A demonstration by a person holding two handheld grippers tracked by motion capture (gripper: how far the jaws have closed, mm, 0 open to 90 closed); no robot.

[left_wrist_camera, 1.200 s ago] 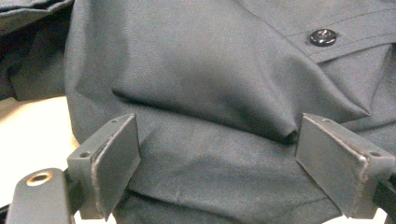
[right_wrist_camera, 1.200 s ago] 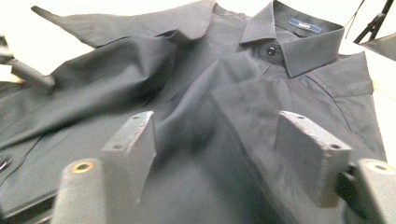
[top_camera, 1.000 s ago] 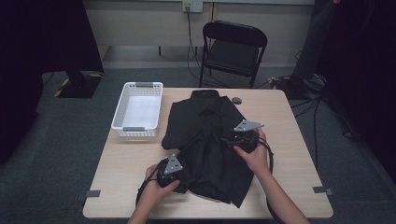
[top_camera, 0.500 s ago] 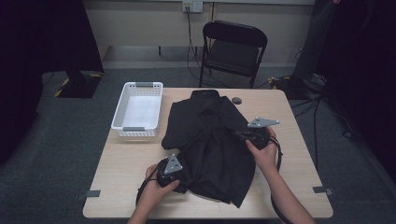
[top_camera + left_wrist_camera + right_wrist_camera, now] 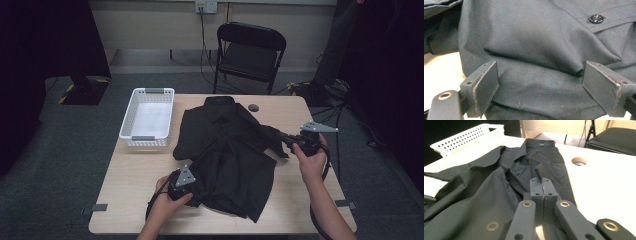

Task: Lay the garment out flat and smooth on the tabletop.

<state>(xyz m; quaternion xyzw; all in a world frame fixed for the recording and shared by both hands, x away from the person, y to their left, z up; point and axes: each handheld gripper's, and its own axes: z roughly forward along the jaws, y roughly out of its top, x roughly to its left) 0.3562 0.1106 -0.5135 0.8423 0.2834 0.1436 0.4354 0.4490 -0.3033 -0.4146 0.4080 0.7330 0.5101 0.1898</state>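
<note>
Left gripper (image 5: 192,186), 7 o'clock: jaws spread, shirt (image 5: 227,150) hem bunched between them, ungripped. Right gripper (image 5: 286,139), 3 o'clock: jaws pressed together, pinching a shirt fold. Shirt: black, table (image 5: 135,172) centre, collar toward 12. Basket (image 5: 147,116), 10 o'clock: white, empty. Chair (image 5: 250,50), 12 o'clock, beyond table.

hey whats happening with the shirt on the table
A person is working on a black button-up shirt spread on a light wooden table, a gripper in each hand. The right gripper is shut on a sleeve edge, holding it out toward the table's right side. The left gripper is open, with the shirt's lower part between its fingers. A white perforated plastic basket sits at the left, apart from the shirt.
</note>
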